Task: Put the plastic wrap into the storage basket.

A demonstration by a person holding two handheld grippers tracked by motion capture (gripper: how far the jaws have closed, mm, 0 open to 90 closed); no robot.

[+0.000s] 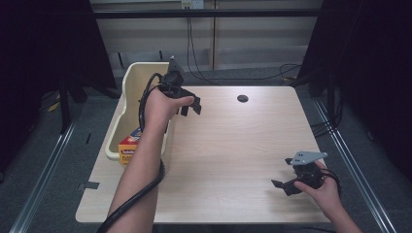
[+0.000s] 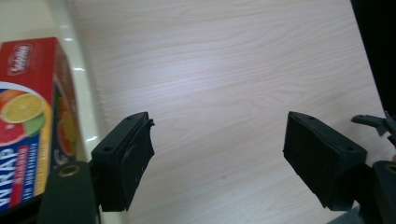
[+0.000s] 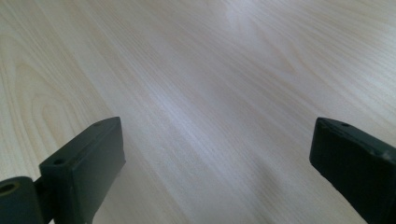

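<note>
wrap box (image 1: 128,148) lies in cream bin (image 1: 127,82) at table's (image 1: 233,145) left edge | light, stiff card, slick; grip across narrow sides | left claw (image 1: 190,106) apart, empty, beside bin | right claw (image 1: 284,186) apart, empty, well off.

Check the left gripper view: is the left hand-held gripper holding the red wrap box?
No, the left hand-held gripper stands open over bare table, while the red wrap box lies in the bin beside it.

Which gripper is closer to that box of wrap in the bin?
Left. The left gripper hovers just beside the cream bin holding the wrap box; the right gripper sits across the table, near its opposite front corner.
</note>
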